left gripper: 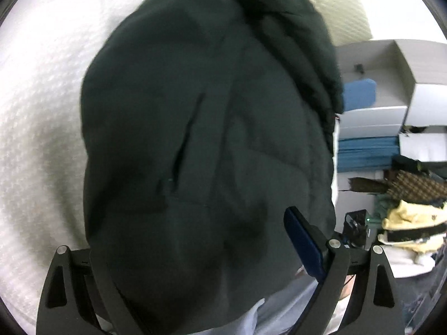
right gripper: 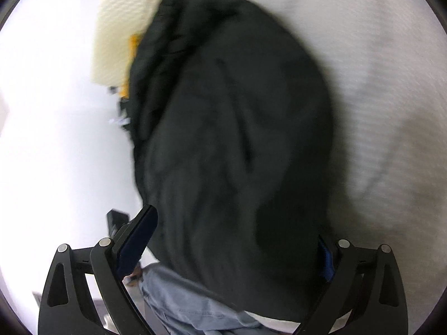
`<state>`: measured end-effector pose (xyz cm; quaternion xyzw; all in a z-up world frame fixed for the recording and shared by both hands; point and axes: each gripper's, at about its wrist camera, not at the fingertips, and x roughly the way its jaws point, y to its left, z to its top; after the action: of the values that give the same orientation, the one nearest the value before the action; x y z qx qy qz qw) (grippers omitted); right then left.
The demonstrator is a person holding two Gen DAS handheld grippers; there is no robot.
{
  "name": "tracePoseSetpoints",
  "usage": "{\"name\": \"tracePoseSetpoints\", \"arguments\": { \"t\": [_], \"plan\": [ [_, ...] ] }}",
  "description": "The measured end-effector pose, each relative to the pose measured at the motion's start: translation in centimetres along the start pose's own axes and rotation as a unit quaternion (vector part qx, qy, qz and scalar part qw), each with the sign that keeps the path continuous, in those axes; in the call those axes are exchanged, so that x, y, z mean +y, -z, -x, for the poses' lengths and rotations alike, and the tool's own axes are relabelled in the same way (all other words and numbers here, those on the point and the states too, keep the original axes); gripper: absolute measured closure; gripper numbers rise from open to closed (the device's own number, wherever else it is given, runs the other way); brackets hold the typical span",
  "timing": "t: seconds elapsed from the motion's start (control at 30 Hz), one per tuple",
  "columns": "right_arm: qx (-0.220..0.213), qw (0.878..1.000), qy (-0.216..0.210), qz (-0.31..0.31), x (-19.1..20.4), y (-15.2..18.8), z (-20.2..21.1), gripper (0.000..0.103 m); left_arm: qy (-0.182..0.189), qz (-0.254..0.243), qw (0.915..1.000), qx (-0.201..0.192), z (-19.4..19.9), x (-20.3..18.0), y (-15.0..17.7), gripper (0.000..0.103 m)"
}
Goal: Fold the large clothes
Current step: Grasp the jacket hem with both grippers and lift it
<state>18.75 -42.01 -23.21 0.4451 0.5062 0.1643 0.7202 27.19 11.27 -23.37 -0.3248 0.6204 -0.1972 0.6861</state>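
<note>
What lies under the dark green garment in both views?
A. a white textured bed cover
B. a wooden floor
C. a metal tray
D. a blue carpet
A: the dark green garment rests on a white textured bed cover, which also shows beside it in the right wrist view.

The left gripper's [left gripper: 195,251] left finger is hidden by the dark garment [left gripper: 206,139]. The right wrist view is blurred; the right gripper's [right gripper: 237,243] right pad is mostly covered.
</note>
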Motion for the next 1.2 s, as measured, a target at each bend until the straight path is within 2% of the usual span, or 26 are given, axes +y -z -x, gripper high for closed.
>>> {"name": "tracePoseSetpoints", "arguments": {
  "t": [0.1,0.2,0.33,0.43,0.47,0.6,0.73,0.8,0.9,0.93,0.97,1.0,1.07,1.13,1.2],
  "plan": [
    [0.001,1.000,0.011,0.015,0.4,0.0,-0.2,0.005,-0.007,0.003,1.0000,-0.003,-0.1,0.2,0.1,0.015],
    [0.001,0.999,0.038,-0.012,-1.1,-0.2,-0.5,0.005,-0.025,0.017,0.9995,0.000,0.0,0.9,-0.1,0.020],
    [0.012,0.995,0.086,-0.042,-2.9,-0.3,-1.2,0.007,-0.037,0.021,0.9991,0.002,-0.9,0.5,-0.3,0.022],
    [0.021,0.995,0.097,-0.028,-2.6,-0.1,-1.7,0.005,-0.030,0.016,0.9994,0.005,-0.8,0.4,-0.2,0.022],
    [0.027,0.995,0.094,-0.023,-2.5,0.0,-1.9,0.005,-0.026,0.013,0.9996,0.007,-0.9,0.3,-0.4,0.022],
    [0.057,0.998,0.027,-0.001,-0.8,0.1,-3.1,0.005,-0.003,0.009,0.9999,-0.007,-1.1,0.4,-0.1,0.022],
    [0.053,0.998,0.009,0.034,0.6,0.2,-3.0,0.007,0.009,0.005,0.9999,-0.008,-1.4,0.0,-0.5,0.022],
    [0.054,0.998,0.005,0.038,0.6,0.1,-3.0,0.014,0.014,0.001,0.9999,-0.007,-1.5,-0.1,-0.7,0.026],
    [0.048,0.998,0.001,0.051,1.2,0.1,-2.5,0.043,0.024,-0.020,0.9995,-0.005,-1.7,-0.6,-0.5,0.035],
    [0.046,0.997,-0.003,0.062,1.5,0.1,-2.2,0.064,0.028,-0.025,0.9993,-0.008,-1.6,-0.7,-0.4,0.038],
    [0.042,0.997,-0.001,0.070,1.7,0.1,-1.8,0.075,0.038,-0.030,0.9988,-0.012,-1.6,-1.0,-0.4,0.039],
    [0.038,0.996,0.000,0.075,2.1,0.1,-1.6,0.077,0.045,-0.035,0.9982,-0.016,-1.6,-1.4,-0.4,0.043],
    [0.030,0.996,0.002,0.087,3.0,0.3,-1.3,0.088,0.043,-0.044,0.9979,-0.018,-1.7,-1.8,-0.4,0.054],
    [0.014,0.994,0.002,0.105,3.8,0.5,-0.4,0.091,0.044,-0.047,0.9976,-0.024,-1.4,-2.0,-0.3,0.074],
    [0.002,0.993,0.002,0.120,4.6,0.7,0.3,0.093,0.041,-0.047,0.9974,-0.036,-0.7,-2.1,-0.3,0.083]
  ]
}}
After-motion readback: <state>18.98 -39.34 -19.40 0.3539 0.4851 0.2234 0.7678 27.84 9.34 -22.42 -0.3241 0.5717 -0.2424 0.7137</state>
